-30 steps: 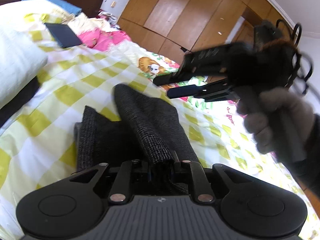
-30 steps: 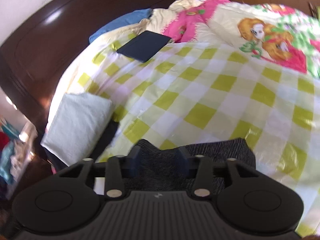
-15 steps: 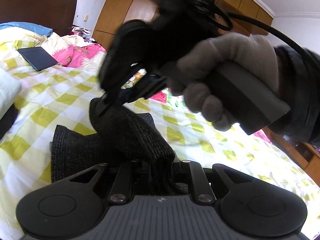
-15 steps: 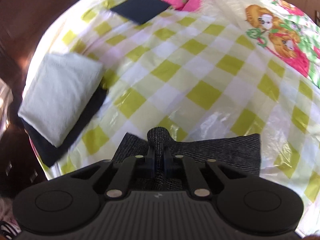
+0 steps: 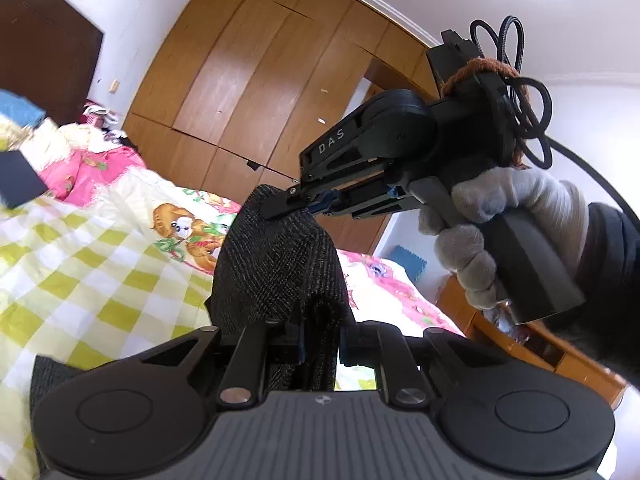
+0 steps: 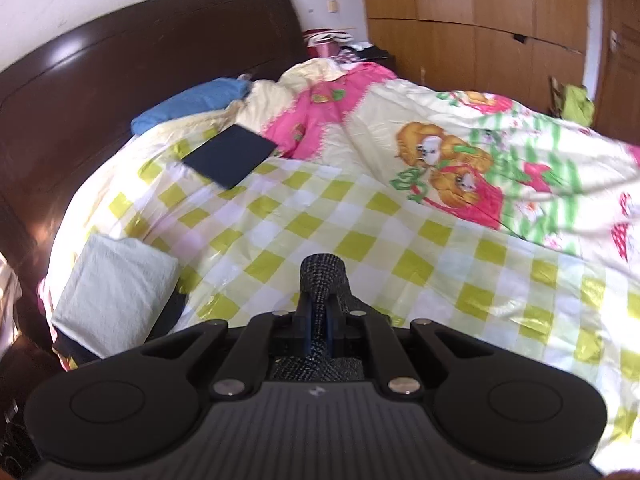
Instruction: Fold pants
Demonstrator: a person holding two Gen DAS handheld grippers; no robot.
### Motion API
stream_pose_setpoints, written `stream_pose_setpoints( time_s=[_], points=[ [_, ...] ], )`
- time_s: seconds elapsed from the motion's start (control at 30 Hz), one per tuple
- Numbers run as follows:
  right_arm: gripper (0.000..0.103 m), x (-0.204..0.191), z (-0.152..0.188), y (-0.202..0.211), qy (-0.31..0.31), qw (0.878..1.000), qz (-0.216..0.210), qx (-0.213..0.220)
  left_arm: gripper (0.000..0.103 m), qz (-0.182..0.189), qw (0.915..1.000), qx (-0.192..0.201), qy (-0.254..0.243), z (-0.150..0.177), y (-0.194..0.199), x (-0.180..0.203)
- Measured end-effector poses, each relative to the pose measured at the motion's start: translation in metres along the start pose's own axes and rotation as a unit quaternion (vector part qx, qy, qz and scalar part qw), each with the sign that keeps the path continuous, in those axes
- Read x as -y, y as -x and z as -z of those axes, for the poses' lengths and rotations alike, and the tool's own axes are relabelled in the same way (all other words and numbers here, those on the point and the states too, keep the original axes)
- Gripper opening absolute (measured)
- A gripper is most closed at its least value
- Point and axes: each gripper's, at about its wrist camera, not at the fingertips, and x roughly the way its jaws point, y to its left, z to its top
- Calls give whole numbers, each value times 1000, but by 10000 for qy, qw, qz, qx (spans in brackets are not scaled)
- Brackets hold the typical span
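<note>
**Both jaws pinch the dark pants above the bed**

Pressed together on a bunched fold, the left gripper (image 5: 320, 344) clamps the pants (image 5: 276, 268), which hang lifted over the checked bedspread (image 5: 80, 264). Jaws of the right gripper (image 5: 288, 205), held by a gloved hand (image 5: 500, 224), nip the same cloth at its raised top edge. On the bedspread lie a dark flat case (image 6: 230, 155), a white folded towel (image 6: 112, 284) and a blue pillow (image 6: 192, 102) by the headboard (image 6: 120, 56).
</note>
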Motion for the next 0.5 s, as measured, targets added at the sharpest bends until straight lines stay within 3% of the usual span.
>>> stream_pose_setpoints(
  time_s=[0.13,0.3,0.4,0.5],
  points=[
    [7,-48,16,-56,388,9972,-422,-487,28,-532,9966,-174,612,19,22,-40],
    [7,-94,50,-135,564,9908,-670,-1034,28,-1323,9784,-624,1464,54,39,-95],
    [7,-107,63,-163,528,9892,-684,-1183,28,-1494,9712,-713,1715,65,44,-112],
    [7,-119,70,-170,816,9883,-574,-1151,28,-1557,9715,-739,1627,66,43,-113]
  ],
)
